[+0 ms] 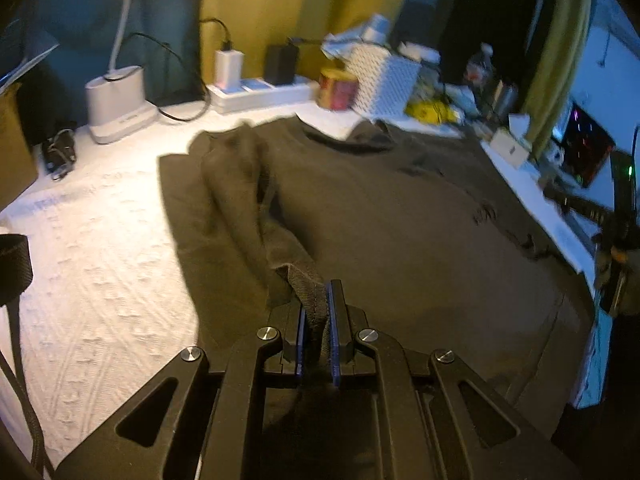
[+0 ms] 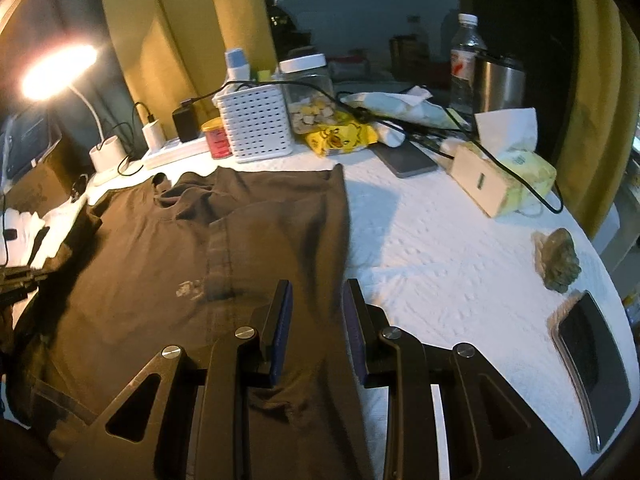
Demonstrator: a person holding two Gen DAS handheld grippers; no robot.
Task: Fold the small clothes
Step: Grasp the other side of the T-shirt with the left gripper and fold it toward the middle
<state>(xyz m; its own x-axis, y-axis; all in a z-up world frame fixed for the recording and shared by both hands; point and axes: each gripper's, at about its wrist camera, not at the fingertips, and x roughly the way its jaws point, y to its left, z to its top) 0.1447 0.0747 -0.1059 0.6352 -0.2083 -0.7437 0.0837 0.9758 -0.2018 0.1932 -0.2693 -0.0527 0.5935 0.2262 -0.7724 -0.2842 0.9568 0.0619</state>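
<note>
A dark brown T-shirt (image 1: 380, 208) lies spread on the white textured cloth (image 1: 100, 260), collar toward the far clutter. My left gripper (image 1: 317, 300) is shut on a ribbed edge of the shirt's fabric (image 1: 308, 284), and a raised ridge of cloth runs from the pads up toward the collar's left. In the right wrist view the same T-shirt (image 2: 160, 260) fills the left half. My right gripper (image 2: 316, 292) hovers over its right edge with the jaws apart; the pads press on nothing.
Along the far edge stand a lamp base (image 1: 116, 100), a power strip (image 1: 260, 92), a red tin (image 2: 216, 138), a white basket (image 2: 256, 124), a tissue box (image 2: 500, 176) and a water bottle (image 2: 466, 64). A dark phone (image 2: 592, 360) and a crumpled lump (image 2: 558, 260) lie at right.
</note>
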